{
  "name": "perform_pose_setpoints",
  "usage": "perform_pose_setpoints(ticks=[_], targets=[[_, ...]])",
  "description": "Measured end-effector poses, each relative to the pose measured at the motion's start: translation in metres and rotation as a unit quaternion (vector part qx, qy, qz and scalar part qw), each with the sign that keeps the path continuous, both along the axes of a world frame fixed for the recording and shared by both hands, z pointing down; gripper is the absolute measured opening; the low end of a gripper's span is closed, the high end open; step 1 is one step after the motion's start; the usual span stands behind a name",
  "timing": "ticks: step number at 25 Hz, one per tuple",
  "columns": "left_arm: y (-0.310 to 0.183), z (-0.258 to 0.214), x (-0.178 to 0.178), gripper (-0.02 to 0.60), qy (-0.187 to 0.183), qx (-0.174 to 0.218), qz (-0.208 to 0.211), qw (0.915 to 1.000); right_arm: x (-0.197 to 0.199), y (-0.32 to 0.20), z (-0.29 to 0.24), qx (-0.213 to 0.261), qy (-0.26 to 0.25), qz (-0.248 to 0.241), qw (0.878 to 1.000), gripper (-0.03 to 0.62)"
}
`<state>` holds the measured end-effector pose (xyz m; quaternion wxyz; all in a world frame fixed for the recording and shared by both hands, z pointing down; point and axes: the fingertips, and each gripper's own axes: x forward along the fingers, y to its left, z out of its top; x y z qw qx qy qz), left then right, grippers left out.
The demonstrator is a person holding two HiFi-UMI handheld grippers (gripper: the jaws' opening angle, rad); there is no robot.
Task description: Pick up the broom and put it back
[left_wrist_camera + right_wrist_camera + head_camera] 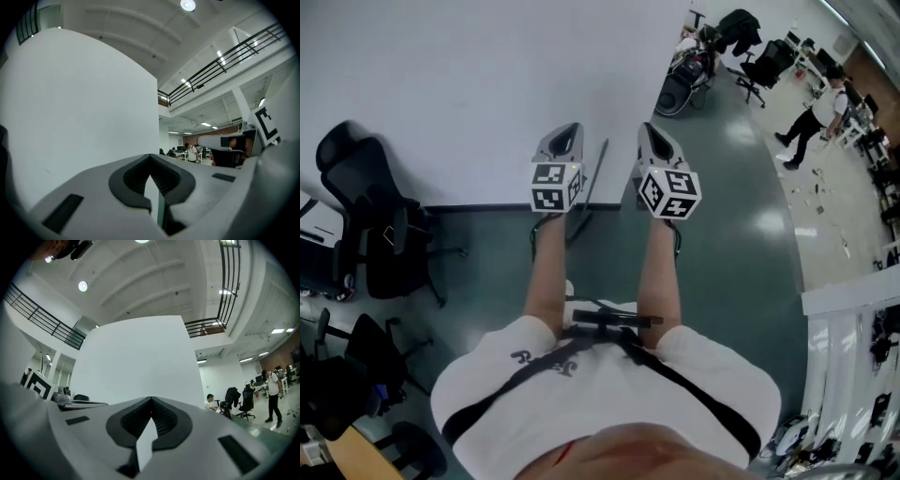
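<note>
Glossy green floor (741, 244), broom (594, 175) propped against wall (487, 75), black office chairs (370, 220) at left

White wall (441, 84), teal floor (731, 216), black chair (356, 169), grey right claw (151, 400)

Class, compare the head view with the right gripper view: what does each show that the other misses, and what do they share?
Only the head view: the broom leaning on the wall and the wearer's forearms. Only the right gripper view: the ceiling lights and balcony railing. Both: the white wall, the shut right gripper and a standing person.
</note>
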<state>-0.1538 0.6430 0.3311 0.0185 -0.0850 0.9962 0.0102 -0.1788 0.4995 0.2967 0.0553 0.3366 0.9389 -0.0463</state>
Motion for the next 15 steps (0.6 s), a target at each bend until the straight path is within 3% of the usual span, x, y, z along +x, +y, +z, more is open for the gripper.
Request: perform_pose_setpoints(ticks=[3,6,15], targets=[[0.030,0.010,-0.029,0.011,0.004,0.008,0.018,0.9998,-0.030,0.034,0.005,0.018,-0.004,0.021,1.000,0.003],[0.047,0.016,-0.053,0.011,0.003,0.052,0.047,0.9975,-0.056,0.057,0.023,0.032,0.003,0.032,0.999,0.003],[0.069,0.070,-0.130,0.011,0.043,0.051,0.070,0.9953,-0.127,0.075,0.077,0.044,0.050,0.041,0.997,0.005]])
